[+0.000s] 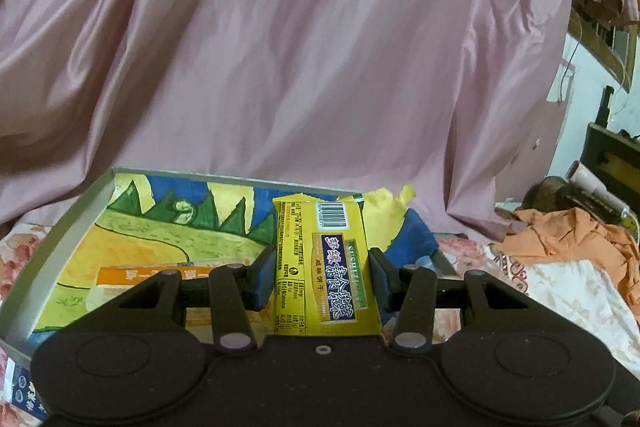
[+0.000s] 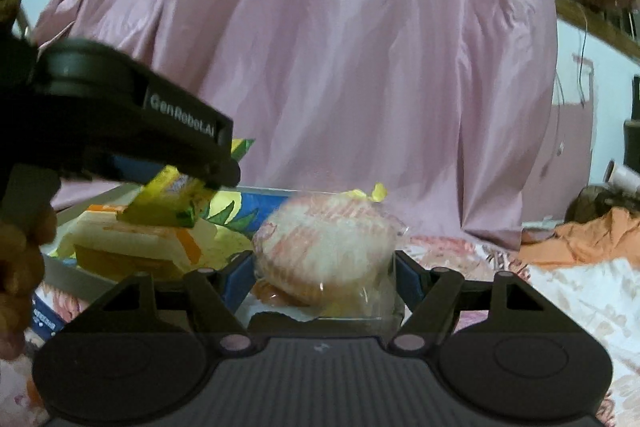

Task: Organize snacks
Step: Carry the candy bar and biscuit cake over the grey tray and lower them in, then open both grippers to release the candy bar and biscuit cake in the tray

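Where the painted tray [image 1: 60, 239] sits on the floral bed [image 1: 560, 291], left claw [image 1: 322, 277] is clamped on a glossy yellow biscuit packet [image 1: 320, 263], flat, barcode far end, above the tray. Right claw [image 2: 324, 279] grips a round cake [image 2: 324, 247] in crinkly clear wrap beside the tray; image blurred. Orange-white box [image 1: 132, 279] lies partly hidden inside.

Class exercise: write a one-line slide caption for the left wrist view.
Left hand-held gripper holds a yellow plastic biscuit packet above a colourfully painted, grey-rimmed tray.
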### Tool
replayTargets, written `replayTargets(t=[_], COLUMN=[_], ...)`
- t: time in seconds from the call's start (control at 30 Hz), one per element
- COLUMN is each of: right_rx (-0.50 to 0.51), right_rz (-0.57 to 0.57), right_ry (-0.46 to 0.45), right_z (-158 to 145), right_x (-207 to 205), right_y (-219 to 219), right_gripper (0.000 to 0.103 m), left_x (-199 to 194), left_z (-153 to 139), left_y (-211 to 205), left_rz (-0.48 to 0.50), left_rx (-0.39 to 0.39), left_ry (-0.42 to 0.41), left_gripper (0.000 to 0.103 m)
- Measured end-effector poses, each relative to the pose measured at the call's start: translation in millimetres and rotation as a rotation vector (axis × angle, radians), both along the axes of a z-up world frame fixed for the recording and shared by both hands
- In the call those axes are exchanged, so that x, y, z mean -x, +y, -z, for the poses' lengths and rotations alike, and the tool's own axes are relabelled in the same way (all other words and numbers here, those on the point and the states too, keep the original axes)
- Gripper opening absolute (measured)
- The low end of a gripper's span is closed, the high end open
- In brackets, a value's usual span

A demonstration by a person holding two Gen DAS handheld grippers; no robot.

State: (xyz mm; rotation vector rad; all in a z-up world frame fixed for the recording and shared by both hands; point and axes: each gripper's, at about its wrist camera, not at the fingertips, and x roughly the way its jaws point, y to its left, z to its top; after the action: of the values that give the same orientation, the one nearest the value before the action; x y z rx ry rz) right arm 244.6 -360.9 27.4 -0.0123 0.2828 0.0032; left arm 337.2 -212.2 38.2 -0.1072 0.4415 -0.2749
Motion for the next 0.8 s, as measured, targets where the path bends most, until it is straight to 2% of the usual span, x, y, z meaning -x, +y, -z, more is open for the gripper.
replayTargets(t=[0.3, 0.37, 0.5, 0.57, 0.8], right_rx=[-0.032, -0.029, -0.019, -0.014, -0.010], right_rz=[-0.003, -0.006, -0.009, -0.014, -0.016], right_ry=[0.028, 0.030, 0.029, 0.027, 0.009], right_z=[2, 3, 3, 3, -1], right_x=[-4, -4, -3, -2, 4], right_y=[-7, -6, -4, -2, 0], right_gripper=[0.079, 0.081, 0.089, 0.091, 0.102], left_x=[-5, -4, 4, 9, 29], left_z=[4, 2, -2, -5, -16], left_y=[0, 1, 1, 2, 18], left_rz=[-0.022, -0.029, -0.030, -0.037, -0.078], left_rx=[0.023, 0.026, 0.029, 0.031, 0.064], left_ry=[0.043, 0.038, 0.015, -0.004, -0.056], left_gripper=[0.053, 0.064, 0.072, 0.083, 0.099])
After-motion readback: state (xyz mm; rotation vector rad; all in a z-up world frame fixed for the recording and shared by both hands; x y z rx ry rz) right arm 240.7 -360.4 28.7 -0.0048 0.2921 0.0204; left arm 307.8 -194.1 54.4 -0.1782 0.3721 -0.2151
